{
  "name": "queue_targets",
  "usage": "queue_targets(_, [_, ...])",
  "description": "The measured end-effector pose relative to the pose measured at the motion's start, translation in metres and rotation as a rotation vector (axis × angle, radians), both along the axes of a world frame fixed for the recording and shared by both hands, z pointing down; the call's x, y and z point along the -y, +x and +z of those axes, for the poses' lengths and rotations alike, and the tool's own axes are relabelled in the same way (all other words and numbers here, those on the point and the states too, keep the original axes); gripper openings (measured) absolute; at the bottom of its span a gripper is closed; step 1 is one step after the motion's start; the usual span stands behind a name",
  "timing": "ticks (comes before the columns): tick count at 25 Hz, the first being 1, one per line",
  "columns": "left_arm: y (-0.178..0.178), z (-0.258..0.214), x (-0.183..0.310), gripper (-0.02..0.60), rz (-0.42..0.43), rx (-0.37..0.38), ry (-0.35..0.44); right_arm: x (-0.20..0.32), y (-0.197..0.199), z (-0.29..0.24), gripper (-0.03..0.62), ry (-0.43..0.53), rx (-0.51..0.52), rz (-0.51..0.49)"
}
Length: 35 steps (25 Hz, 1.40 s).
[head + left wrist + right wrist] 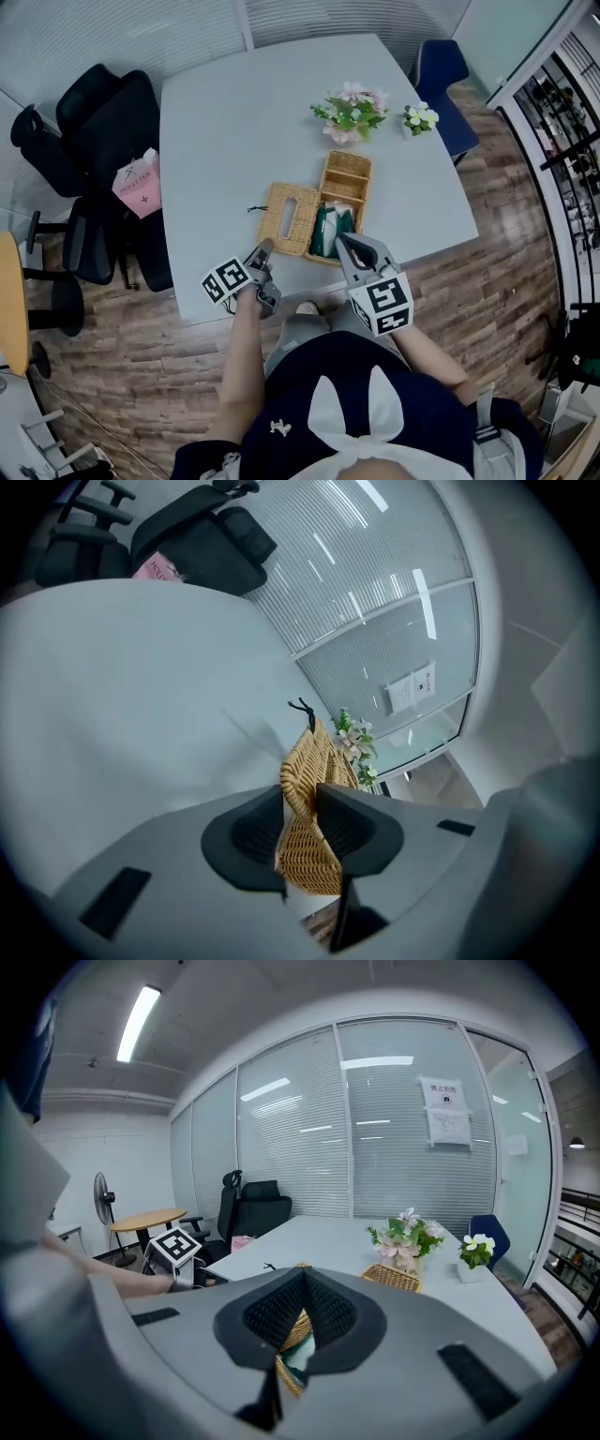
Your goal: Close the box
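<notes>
Grey table (234, 122) is bearing the wicker box (347, 161), open just ahead of our right gripper (342, 238) with its jaws pressed together, while we are pinching the folded-out lid (289, 217) in the left gripper (265, 249), swing-over not yet done.

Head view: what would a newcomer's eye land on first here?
An open wicker box sits at the grey table's near edge, something green inside. Its lid is folded out to the left, the left claw pinching its near edge. Pink flowers stand farther back.
</notes>
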State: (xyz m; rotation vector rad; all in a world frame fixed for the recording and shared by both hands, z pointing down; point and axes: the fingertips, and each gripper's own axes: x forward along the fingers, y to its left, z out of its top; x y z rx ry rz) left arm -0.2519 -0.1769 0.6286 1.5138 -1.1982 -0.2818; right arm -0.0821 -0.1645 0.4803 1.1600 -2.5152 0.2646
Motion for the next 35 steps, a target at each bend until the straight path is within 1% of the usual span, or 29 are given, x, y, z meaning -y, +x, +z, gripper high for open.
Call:
queue_targets(12, [0.002, -0.020, -0.001, 0.120, 0.021, 0.191, 0.032, 0.002, 0.005, -0.005, 0.005, 0.003, 0.011, -0.050])
queue_targets(17, [0.003, -0.027, -0.001, 0.117, 0.022, 0.242, 0.036, 0.004, 0.007, -0.007, 0.005, 0.002, 0.011, -0.070])
queue_targets(23, [0.006, -0.035, -0.002, 0.115, 0.031, 0.326, 0.042, 0.004, 0.011, -0.009, 0.005, 0.001, 0.013, -0.094])
queue_targets(35, [0.013, -0.052, -0.005, 0.109, 0.011, 0.455, 0.049, 0.003, 0.023, -0.016, 0.005, 0.009, 0.005, -0.133])
